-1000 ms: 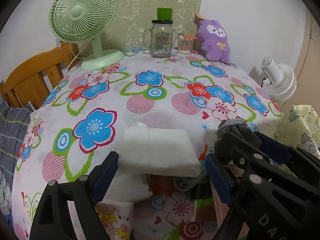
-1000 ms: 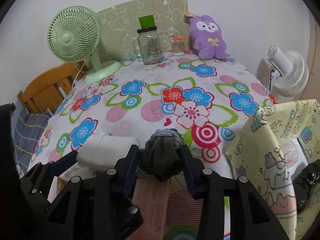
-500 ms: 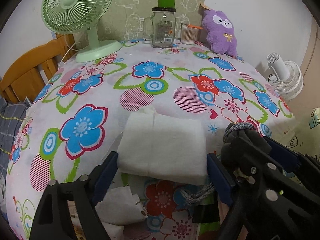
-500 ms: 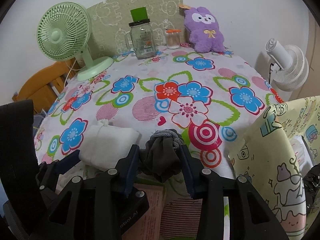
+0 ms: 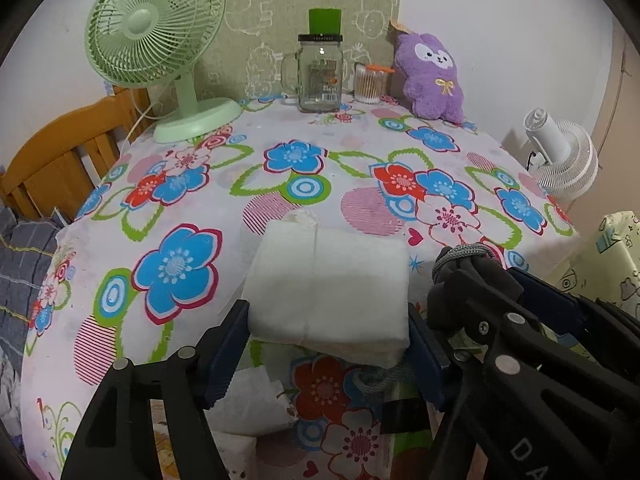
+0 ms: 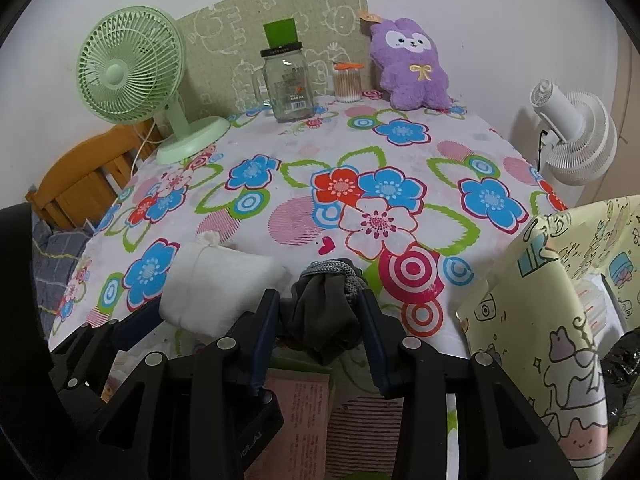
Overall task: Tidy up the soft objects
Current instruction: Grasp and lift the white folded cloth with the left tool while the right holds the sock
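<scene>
The left gripper (image 5: 328, 338) is closing around the white towel (image 5: 328, 280) at the table (image 5: 280, 184) edge and now touches it. The right gripper (image 6: 320, 320) stays clenched on the grey cloth (image 6: 324, 312), so both soft things can soon be moved.

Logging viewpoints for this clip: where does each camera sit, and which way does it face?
Left wrist: on the left gripper, looking down-forward over the floral table; its jaws are closing around a white folded cloth.
Right wrist: on the right gripper, facing likewise; its fingers clamp a grey bundle.
Shared: both grippers, both cloths, green fan, jar, purple plush.
</scene>
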`<state>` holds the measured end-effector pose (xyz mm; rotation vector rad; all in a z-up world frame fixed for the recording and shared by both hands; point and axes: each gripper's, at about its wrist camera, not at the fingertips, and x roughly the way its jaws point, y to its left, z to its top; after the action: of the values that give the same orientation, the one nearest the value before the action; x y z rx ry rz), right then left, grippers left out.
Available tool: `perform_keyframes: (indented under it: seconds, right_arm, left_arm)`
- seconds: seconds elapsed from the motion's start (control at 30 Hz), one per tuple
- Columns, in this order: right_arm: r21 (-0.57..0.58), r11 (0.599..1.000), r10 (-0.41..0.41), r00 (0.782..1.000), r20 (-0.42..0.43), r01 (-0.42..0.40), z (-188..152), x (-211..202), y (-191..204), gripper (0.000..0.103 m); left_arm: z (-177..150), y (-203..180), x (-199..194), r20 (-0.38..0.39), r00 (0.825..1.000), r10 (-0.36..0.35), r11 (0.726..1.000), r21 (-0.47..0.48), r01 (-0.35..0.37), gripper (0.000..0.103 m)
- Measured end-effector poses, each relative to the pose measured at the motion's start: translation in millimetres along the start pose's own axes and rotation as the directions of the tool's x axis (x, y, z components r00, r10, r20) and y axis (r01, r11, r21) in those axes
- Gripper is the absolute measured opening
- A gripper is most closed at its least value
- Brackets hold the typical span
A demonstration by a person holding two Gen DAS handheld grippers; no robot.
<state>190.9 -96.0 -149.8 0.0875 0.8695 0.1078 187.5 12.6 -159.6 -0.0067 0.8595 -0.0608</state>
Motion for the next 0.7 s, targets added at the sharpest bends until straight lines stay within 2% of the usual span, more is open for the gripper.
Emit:
perform_keyframes:
  seconds: [0.7]
  right_arm:
    - [-0.028, 1.0, 0.013, 0.995, 0.096, -0.011, 4, -57, 12, 0.043]
  left_arm:
    - [0, 1, -60, 0.099, 0.995, 0.01, 1.0, -0.027, -0.008, 0.075]
